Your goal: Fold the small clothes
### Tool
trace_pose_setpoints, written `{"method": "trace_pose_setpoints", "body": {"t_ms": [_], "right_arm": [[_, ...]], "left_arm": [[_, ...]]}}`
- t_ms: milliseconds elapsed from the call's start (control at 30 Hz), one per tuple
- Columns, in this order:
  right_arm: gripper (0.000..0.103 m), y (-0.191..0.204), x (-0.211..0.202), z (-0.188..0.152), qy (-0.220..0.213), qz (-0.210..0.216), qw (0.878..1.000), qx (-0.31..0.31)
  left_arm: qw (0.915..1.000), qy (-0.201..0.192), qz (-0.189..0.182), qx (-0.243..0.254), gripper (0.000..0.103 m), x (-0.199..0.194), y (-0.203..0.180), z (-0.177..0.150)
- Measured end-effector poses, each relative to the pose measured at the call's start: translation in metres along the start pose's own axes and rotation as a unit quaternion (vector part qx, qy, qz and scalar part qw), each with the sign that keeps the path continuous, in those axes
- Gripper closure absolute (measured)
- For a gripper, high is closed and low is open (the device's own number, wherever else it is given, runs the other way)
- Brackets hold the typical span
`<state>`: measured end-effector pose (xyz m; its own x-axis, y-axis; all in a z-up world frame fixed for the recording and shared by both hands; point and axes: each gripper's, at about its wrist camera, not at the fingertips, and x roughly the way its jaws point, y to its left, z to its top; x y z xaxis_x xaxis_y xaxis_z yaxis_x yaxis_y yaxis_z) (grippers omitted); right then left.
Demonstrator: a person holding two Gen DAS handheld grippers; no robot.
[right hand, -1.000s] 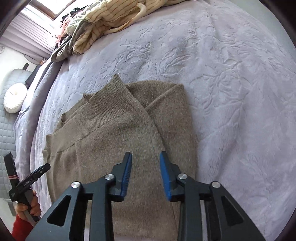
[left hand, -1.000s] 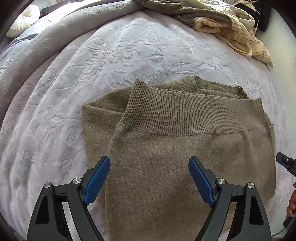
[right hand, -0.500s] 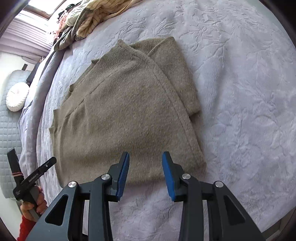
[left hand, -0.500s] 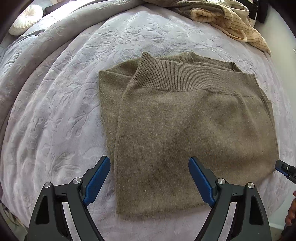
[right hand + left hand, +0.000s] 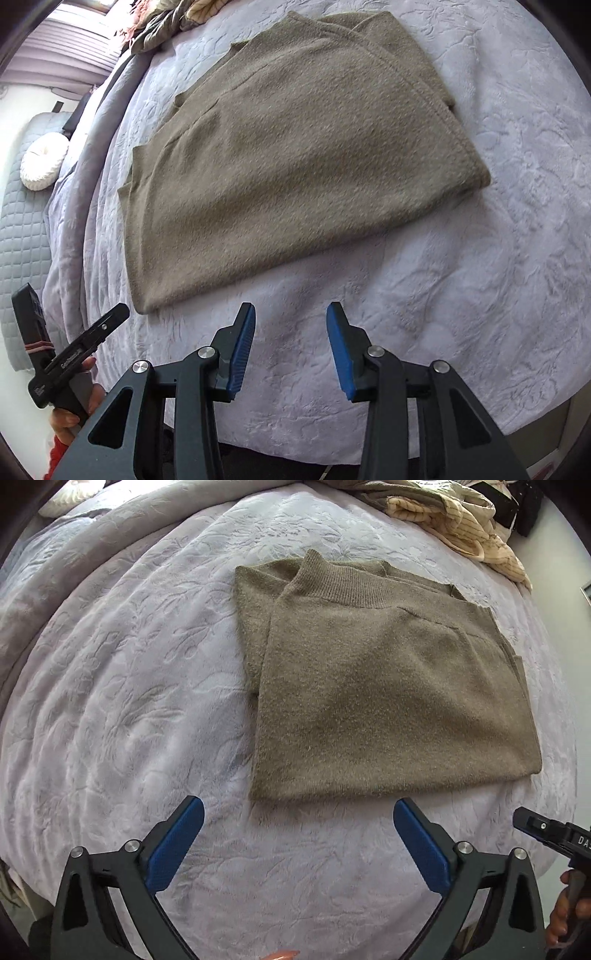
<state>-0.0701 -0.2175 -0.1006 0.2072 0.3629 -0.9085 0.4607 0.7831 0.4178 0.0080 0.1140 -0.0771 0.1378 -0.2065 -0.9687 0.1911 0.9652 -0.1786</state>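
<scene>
Olive-brown knitted sweater (image 5: pixel 388 686) lay folded on the lavender embossed bedspread (image 5: pixel 110 686); your left tongs (image 5: pixel 297 849) and right tongs (image 5: pixel 290 347) hung spread, empty; more clothes probably remained.

One folded olive sweater (image 5: pixel 388 694) on the bedspread (image 5: pixel 110 701). One heap of unfolded clothes (image 5: pixel 461 520) at the bedspread's far edge. One round white cushion (image 5: pixel 43 161). Two grippers: left gripper (image 5: pixel 297 845), right gripper (image 5: pixel 290 347), both spread and empty.

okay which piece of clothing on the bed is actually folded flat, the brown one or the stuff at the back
The olive-brown knit sweater is folded, a flat rectangle near the grippers. The cream striped garment at the far edge is crumpled in a heap.
</scene>
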Motion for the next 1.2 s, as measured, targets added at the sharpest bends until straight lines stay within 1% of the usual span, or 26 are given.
{"method": "trace_pose_setpoints", "body": {"t_ms": [67,167,267,333,367,433,500,533,600,667,733,833,867,967,1033,1067,1133,1167,1200], "right_arm": [[0.046,0.005,0.005,-0.008,0.005,0.006,1.0,0.003],[0.046,0.014,0.014,-0.019,0.015,0.01,1.0,0.006],[0.046,0.023,0.024,-0.03,0.022,0.017,1.0,0.011],[0.046,0.029,0.029,-0.035,0.023,0.025,0.999,0.014],[0.046,0.032,0.032,-0.037,0.024,0.031,0.999,0.017],[0.046,0.037,0.038,-0.04,0.025,0.046,0.998,0.026],[0.046,0.041,0.046,-0.041,0.027,0.074,0.996,0.041],[0.046,0.043,0.051,-0.041,0.028,0.098,0.993,0.054],[0.046,0.047,0.063,-0.038,0.029,0.145,0.986,0.082],[0.046,0.051,0.078,-0.033,0.025,0.197,0.974,0.111],[0.046,0.056,0.094,-0.026,0.019,0.236,0.963,0.131],[0.046,0.062,0.12,-0.018,0.012,0.275,0.947,0.166],[0.046,0.063,0.127,-0.016,0.01,0.285,0.942,0.177],[0.046,0.066,0.146,-0.012,0.004,0.304,0.93,0.206],[0.046,0.067,0.153,-0.009,0.0,0.32,0.92,0.226],[0.046,0.067,0.157,-0.008,-0.001,0.331,0.913,0.238],[0.065,0.066,0.161,-0.006,0.002,0.357,0.898,0.259],[0.089,0.065,0.162,-0.005,0.004,0.369,0.89,0.269],[0.095,0.064,0.162,-0.004,0.002,0.385,0.881,0.276]], "left_arm": [[0.9999,0.007,-0.01,-0.011,0.0,-0.002,0.007,-0.006],[0.9993,0.022,-0.018,-0.023,0.0,-0.001,0.017,-0.013],[0.9984,0.035,-0.01,-0.044,0.0,0.003,0.031,-0.02],[0.9971,0.054,-0.005,-0.054,0.0,0.011,0.042,-0.023],[0.9958,0.066,-0.012,-0.063,0.0,0.015,0.048,-0.024],[0.9918,0.09,-0.044,-0.08,0.0,0.023,0.059,-0.027],[0.9904,0.091,-0.052,-0.091,0.0,0.024,0.067,-0.029],[0.9906,0.086,-0.051,-0.093,0.0,0.022,0.07,-0.03],[0.9901,0.083,-0.051,-0.1,0.0,0.021,0.076,-0.03],[0.989,0.083,-0.055,-0.109,0.0,0.021,0.081,-0.029],[0.9889,0.078,-0.055,-0.114,0.0,0.02,0.085,-0.026],[0.9899,0.067,-0.052,-0.114,0.0,0.019,0.09,-0.02],[0.9897,0.064,-0.056,-0.115,0.0,0.019,0.091,-0.017],[0.9874,0.061,-0.079,-0.122,0.0,0.02,0.095,-0.007],[0.9846,0.062,-0.101,-0.129,0.0,0.022,0.098,0.0],[0.983,0.062,-0.11,-0.133,0.0,0.024,0.099,0.004],[0.9815,0.059,-0.121,-0.136,0.0,0.027,0.099,0.013],[0.9809,0.059,-0.128,-0.134,0.0,0.029,0.097,0.019],[0.9797,0.06,-0.137,-0.133,0.0,0.032,0.096,0.025]]}}
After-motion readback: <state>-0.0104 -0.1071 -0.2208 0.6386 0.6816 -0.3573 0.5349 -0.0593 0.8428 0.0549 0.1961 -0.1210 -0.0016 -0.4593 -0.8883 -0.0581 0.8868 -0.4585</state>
